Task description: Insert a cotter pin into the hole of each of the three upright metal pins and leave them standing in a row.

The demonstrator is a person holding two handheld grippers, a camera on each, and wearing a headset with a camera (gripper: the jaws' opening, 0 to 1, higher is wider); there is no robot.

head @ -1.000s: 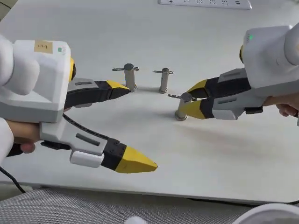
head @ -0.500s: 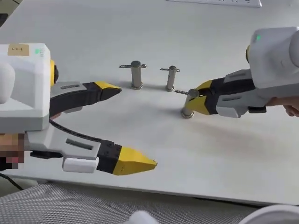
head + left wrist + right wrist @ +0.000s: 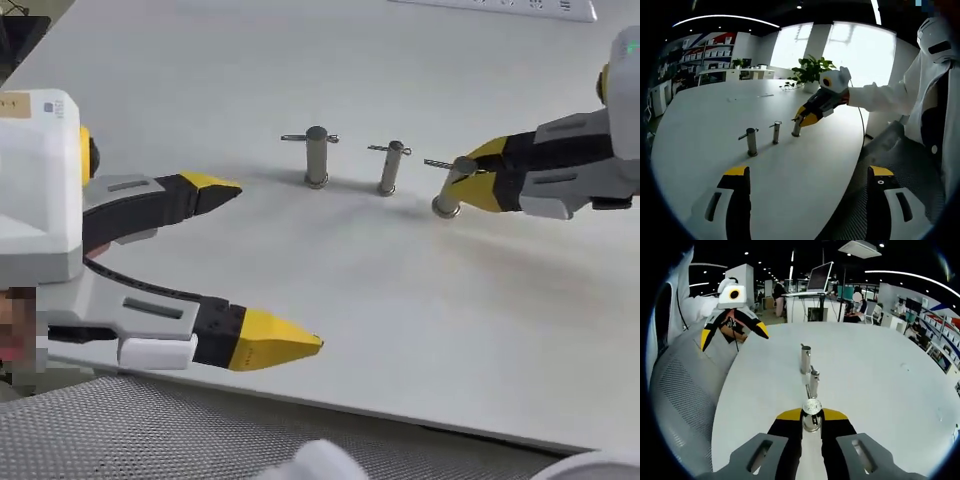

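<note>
Head view: a white table [image 3: 330, 290] carries three short, silver, upright metal pins in a row. The far-left metal pin [image 3: 317, 162] and the middle metal pin [image 3: 391, 172] stand free, and a thin wire cotter pin [image 3: 296, 138] crosses the top of the far-left one. The left gripper [image 3: 262, 265], black with yellow tips, hovers near the table's front edge, its fingers spread wide around nothing. The right gripper [image 3: 468, 182] has its fingers clamped on the third metal pin [image 3: 445, 205], at the right end of the row.

Left gripper view: its own two fingers rise well apart. Beyond them the three pins stand in line, the right gripper at the farthest.

Right gripper view: both yellow fingertips press against the third metal pin's round head. The other two pins line up behind it.
</note>
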